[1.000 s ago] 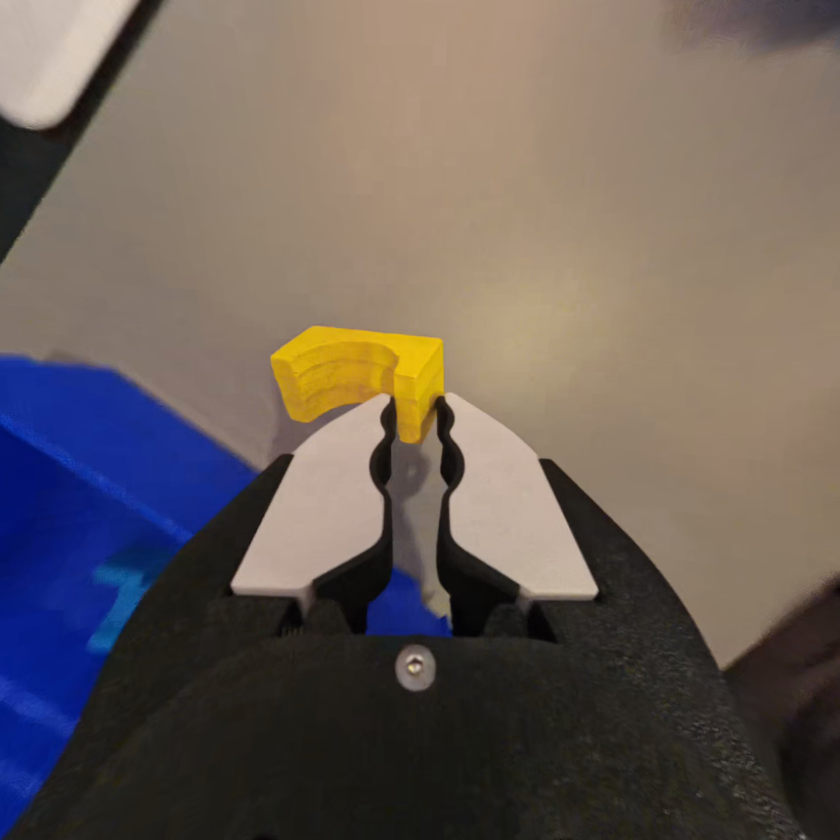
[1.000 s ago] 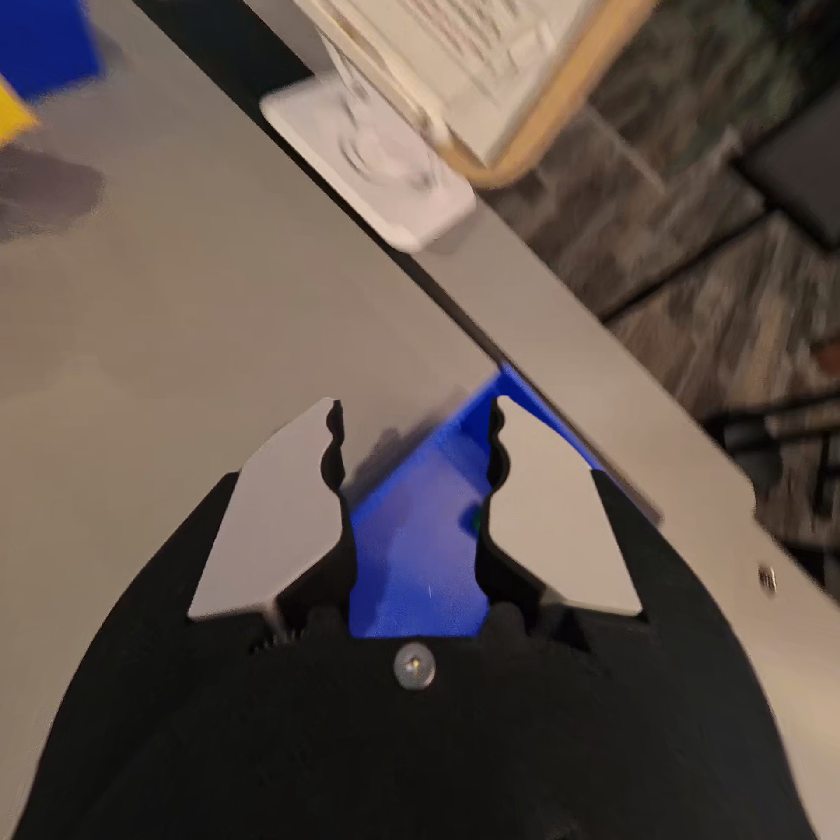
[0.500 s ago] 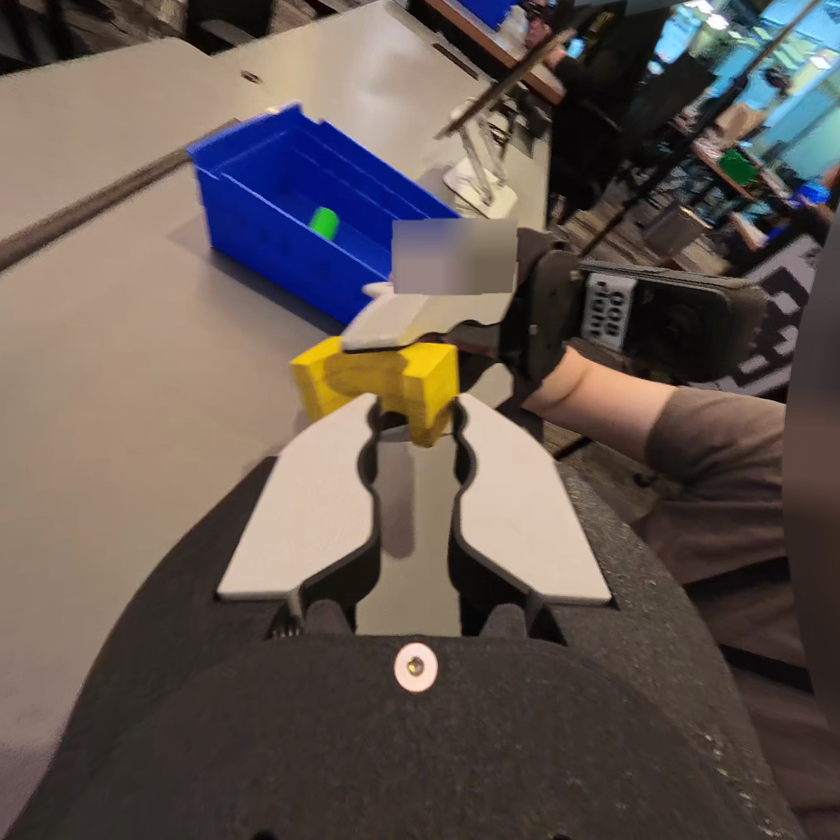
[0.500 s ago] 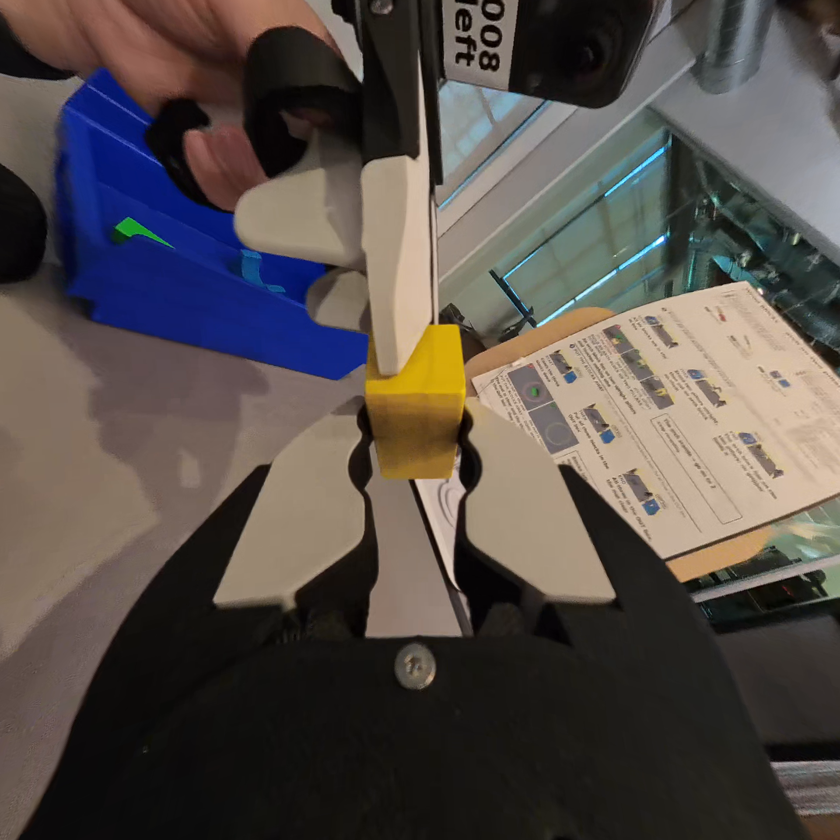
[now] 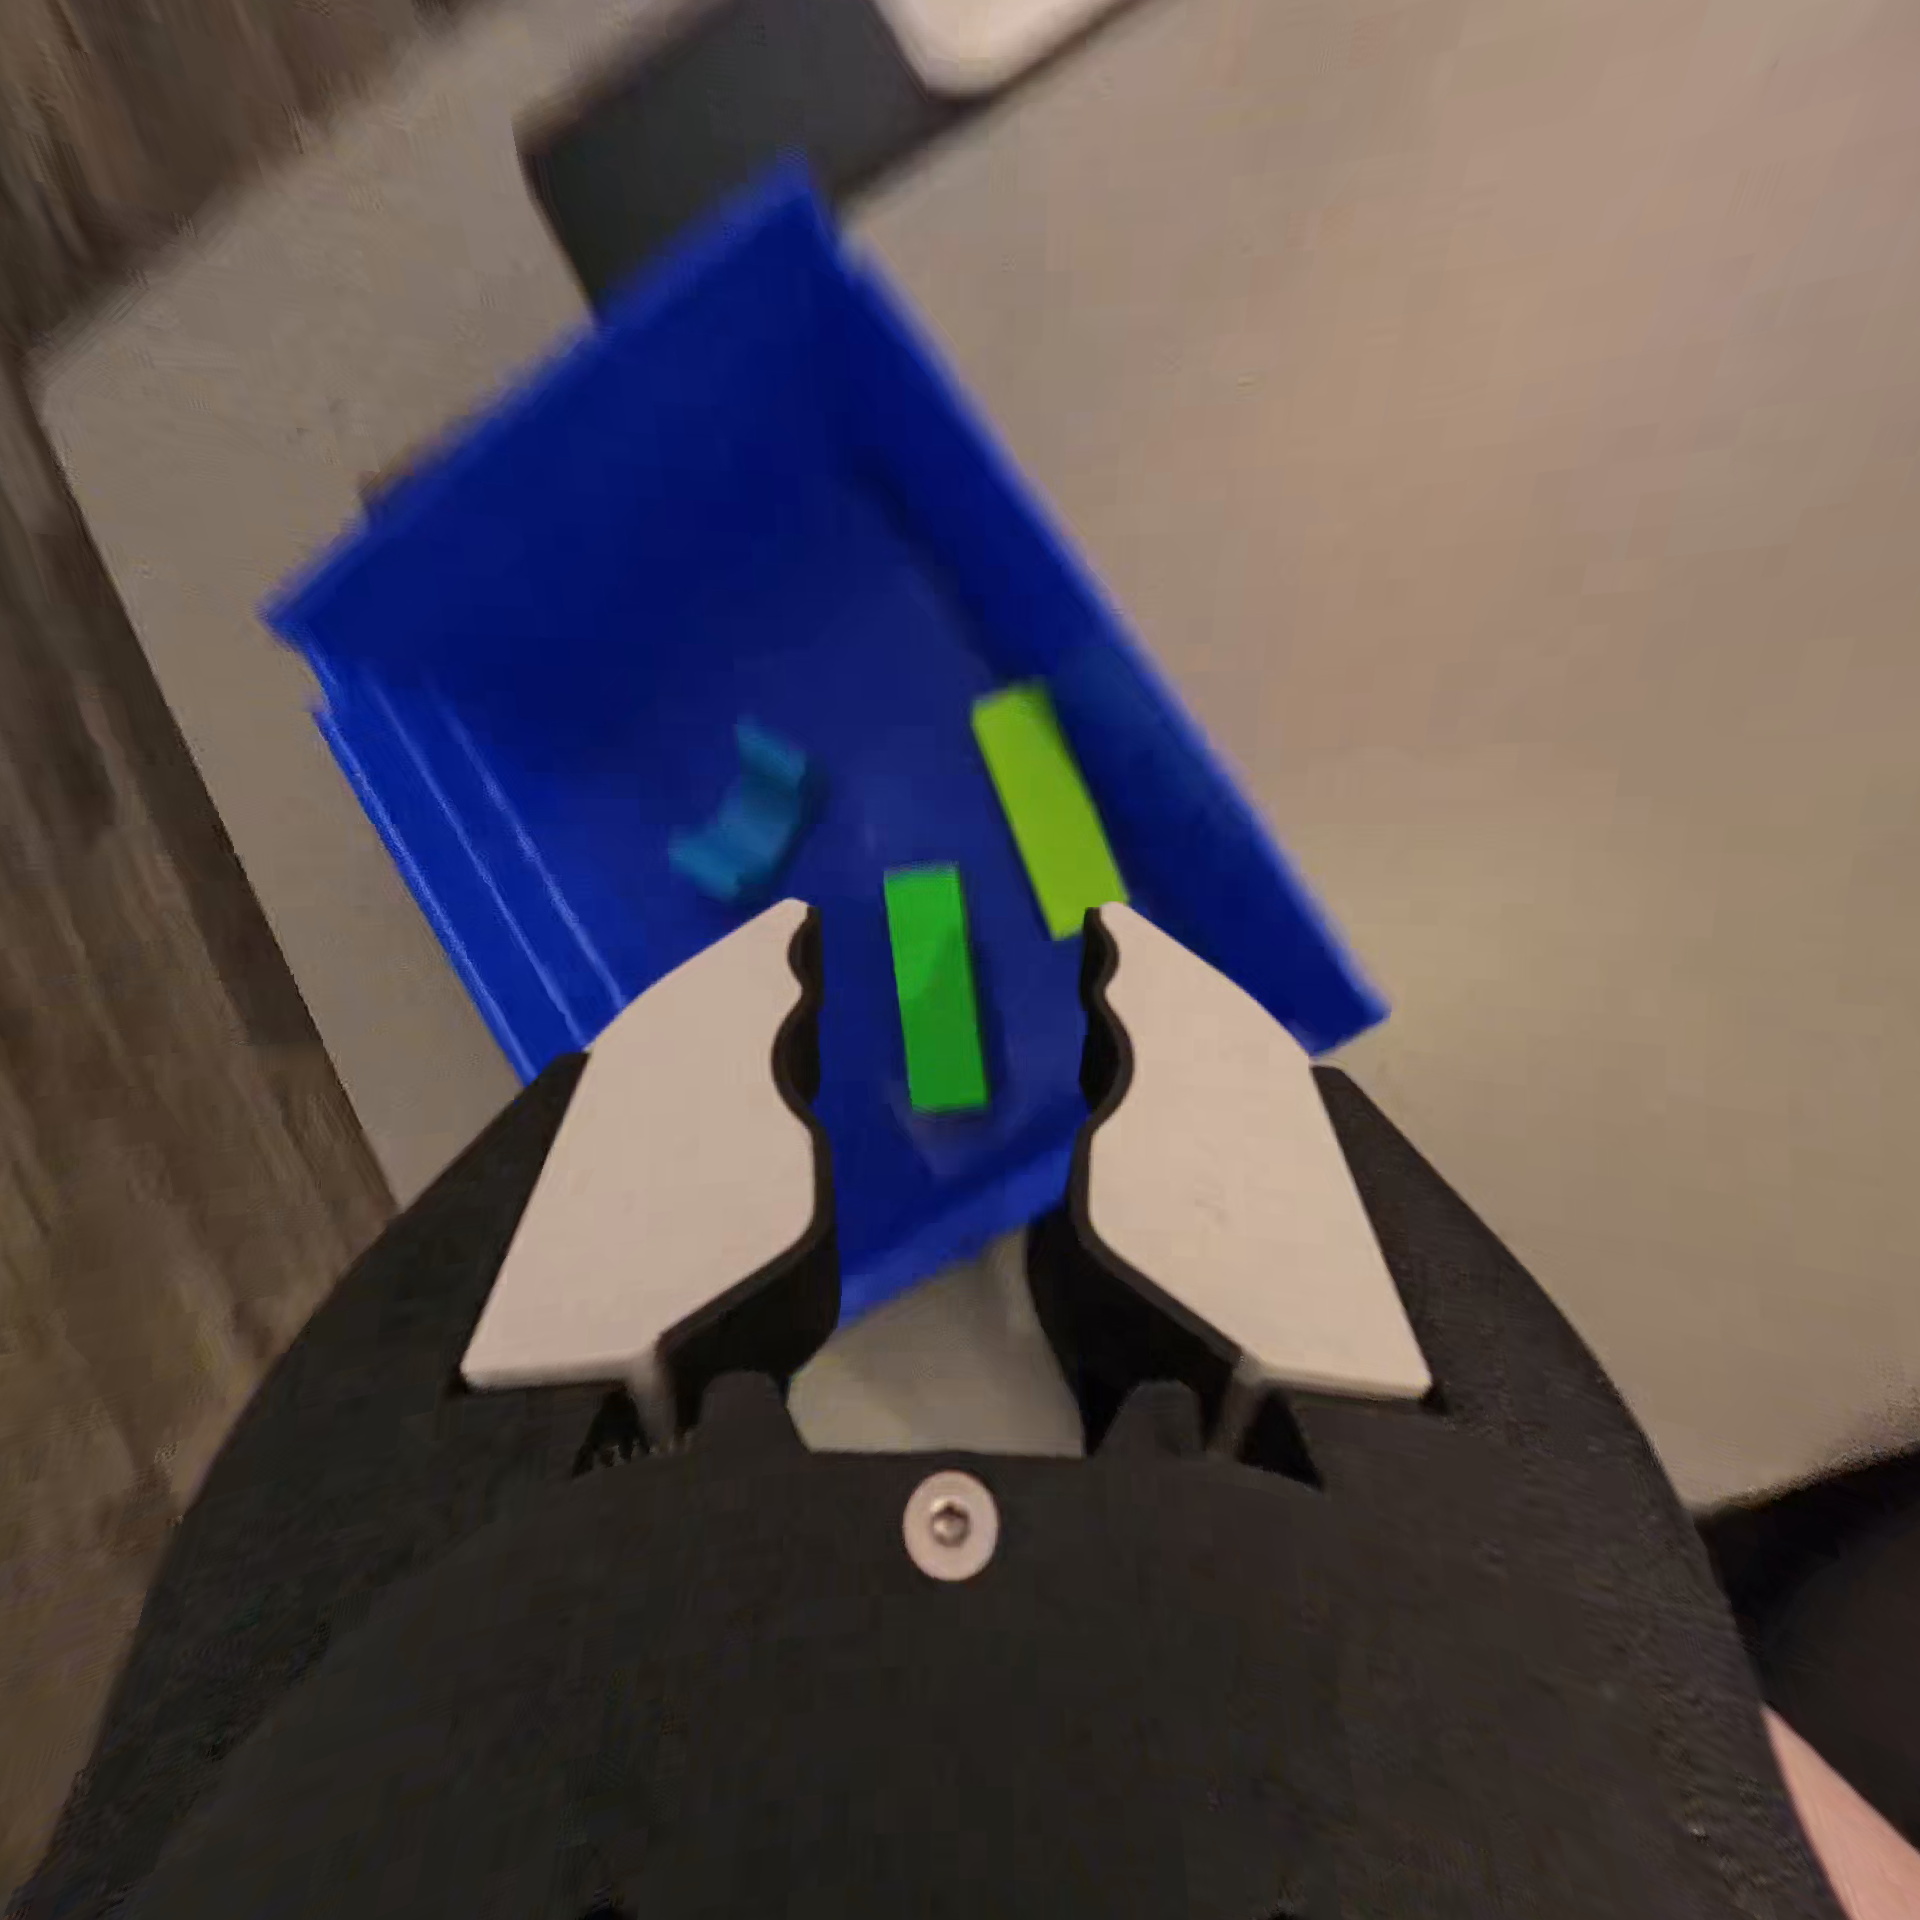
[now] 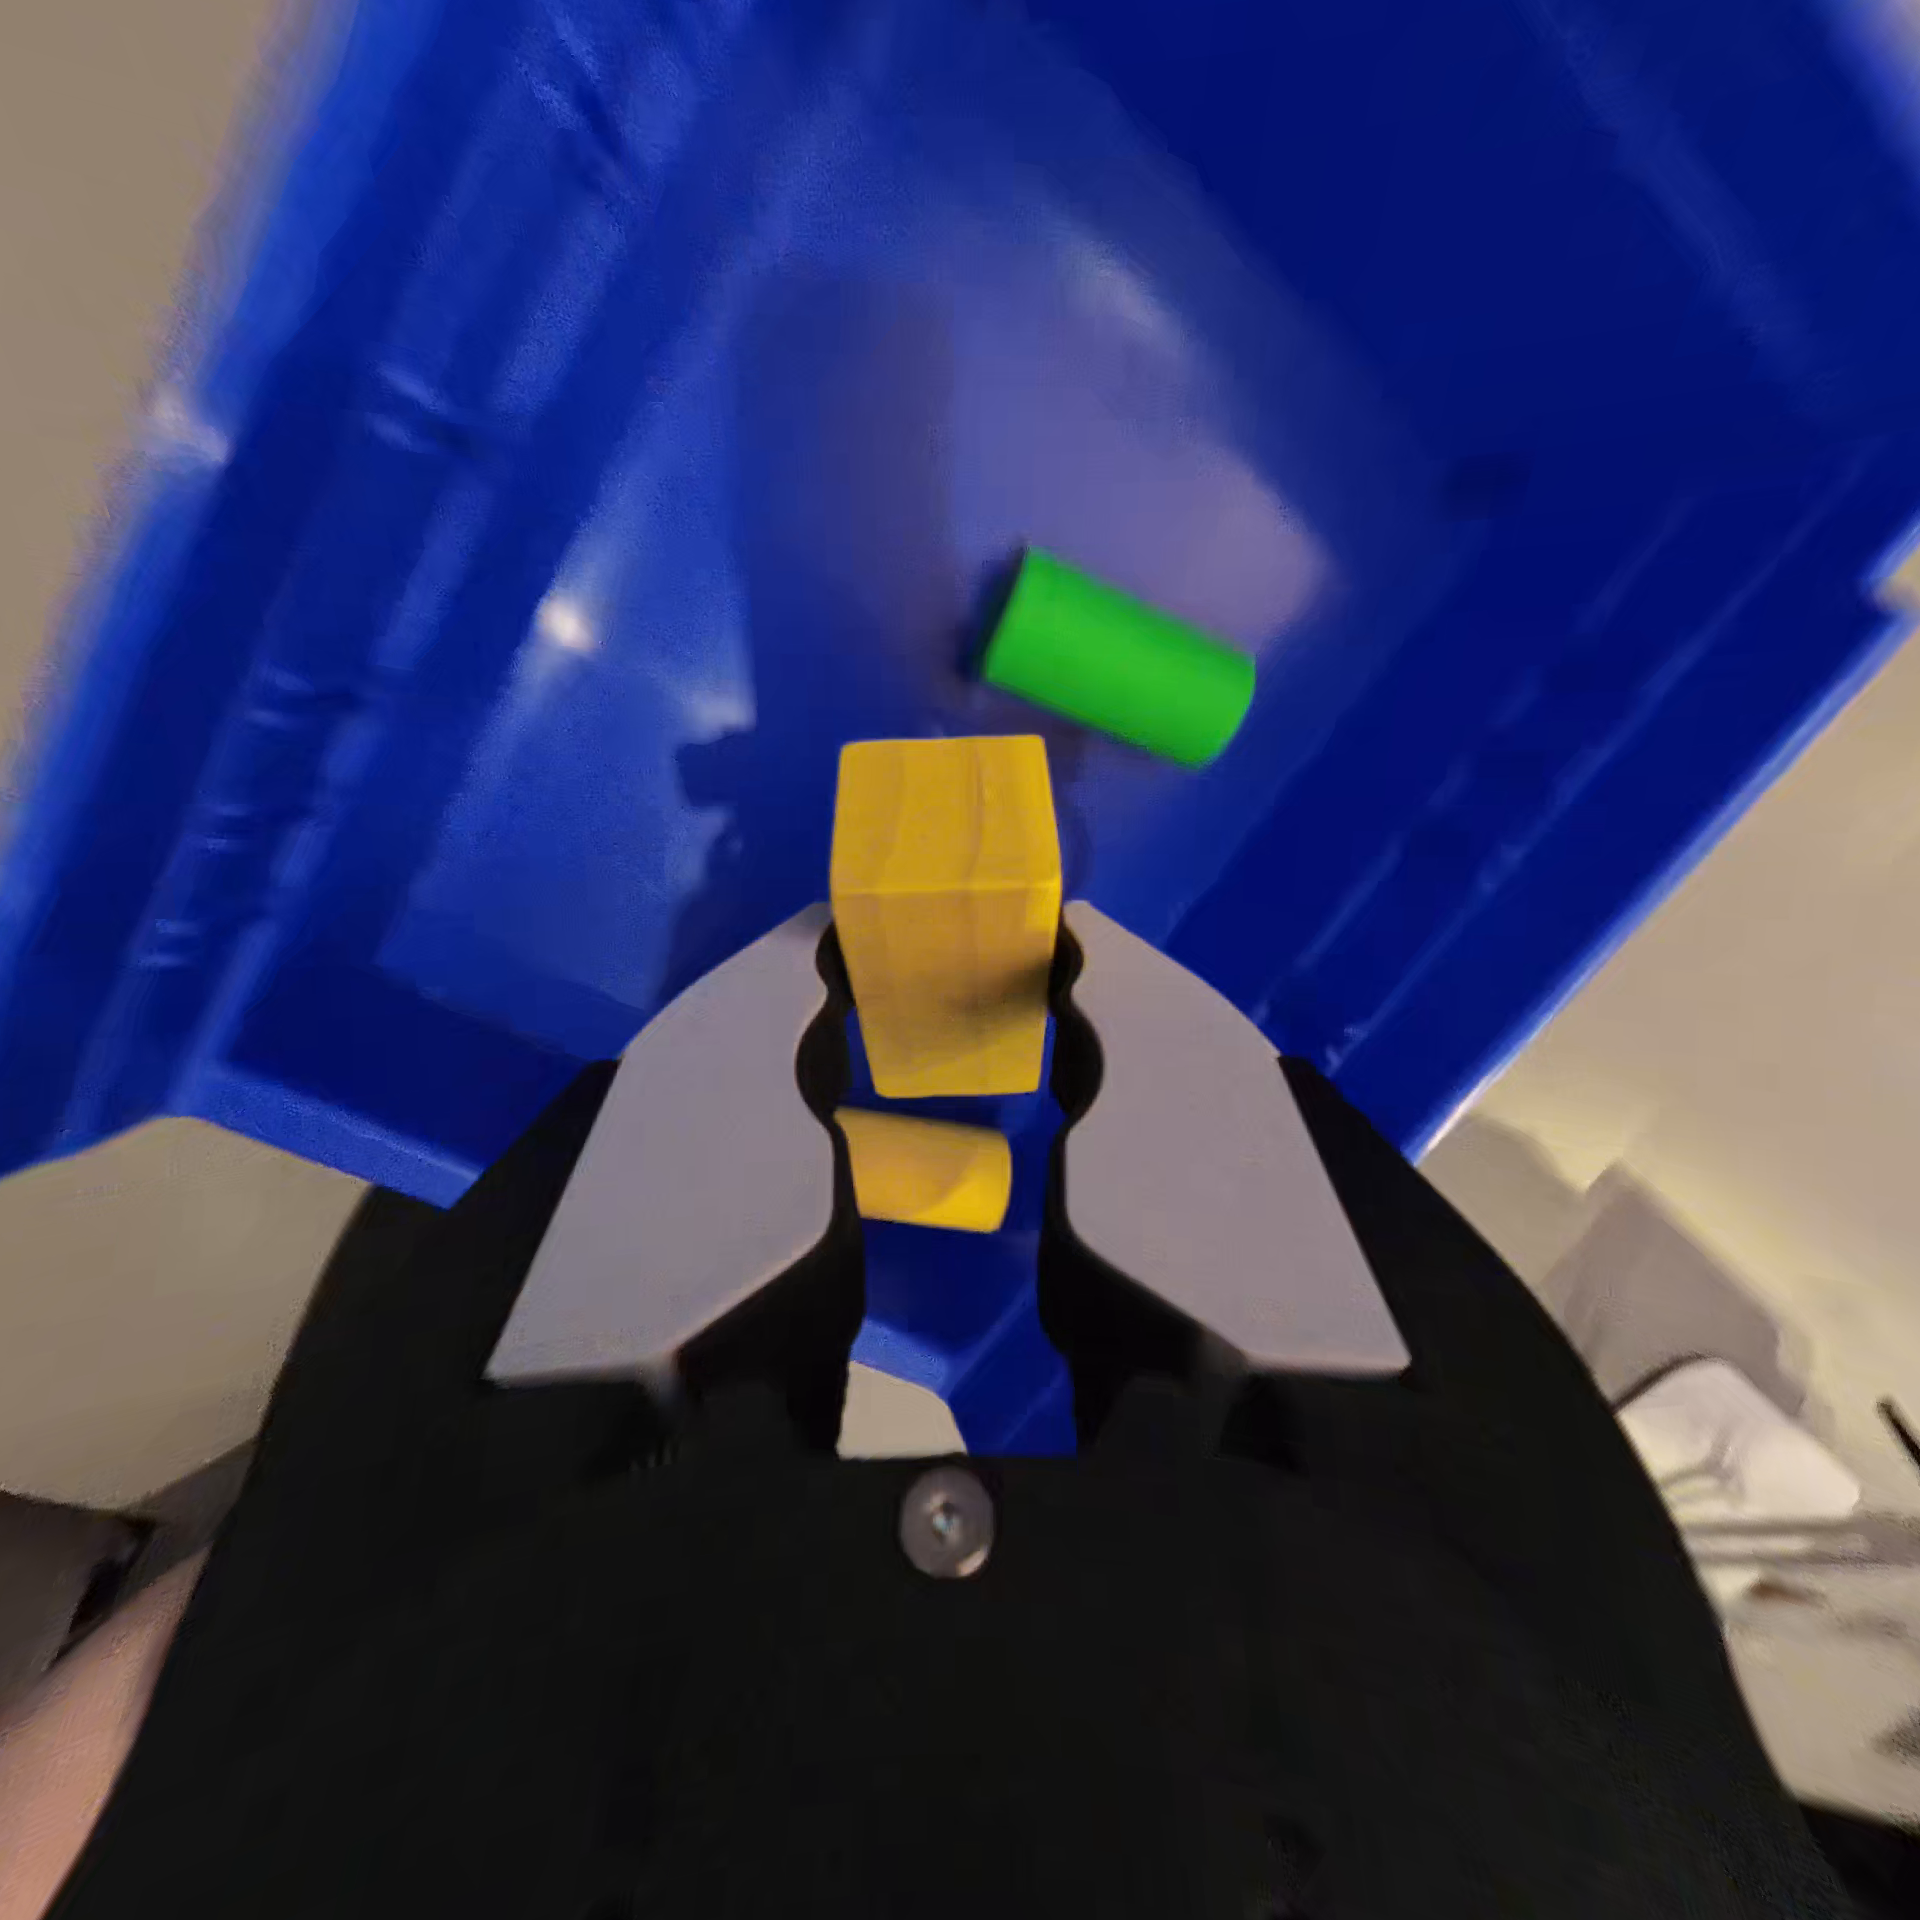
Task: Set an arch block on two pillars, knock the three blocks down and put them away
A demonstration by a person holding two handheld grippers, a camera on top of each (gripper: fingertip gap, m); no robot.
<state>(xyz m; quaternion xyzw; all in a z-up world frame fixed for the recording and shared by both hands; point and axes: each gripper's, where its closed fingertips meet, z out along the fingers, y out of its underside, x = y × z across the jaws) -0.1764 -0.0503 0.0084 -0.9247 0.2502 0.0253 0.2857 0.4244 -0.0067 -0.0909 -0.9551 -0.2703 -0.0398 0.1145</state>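
My right gripper is shut on the yellow arch block and holds it over a blue bin. A green cylinder lies on that bin's floor. My left gripper is open and empty above a blue bin. In that bin lie a blue arch block, a bright green block and a lighter green block. The bright green block shows between my left fingers, well below them.
Both bins stand on a grey table. In the left wrist view the table's edge runs down the left, with wood-look floor beyond. White papers lie at the right of the right wrist view. Left tips to right tips: about 60 cm.
The yellow arch passed from my left gripper to my right one. My left gripper opened and swung over its blue bin. My right gripper carried the arch over a blue bin.
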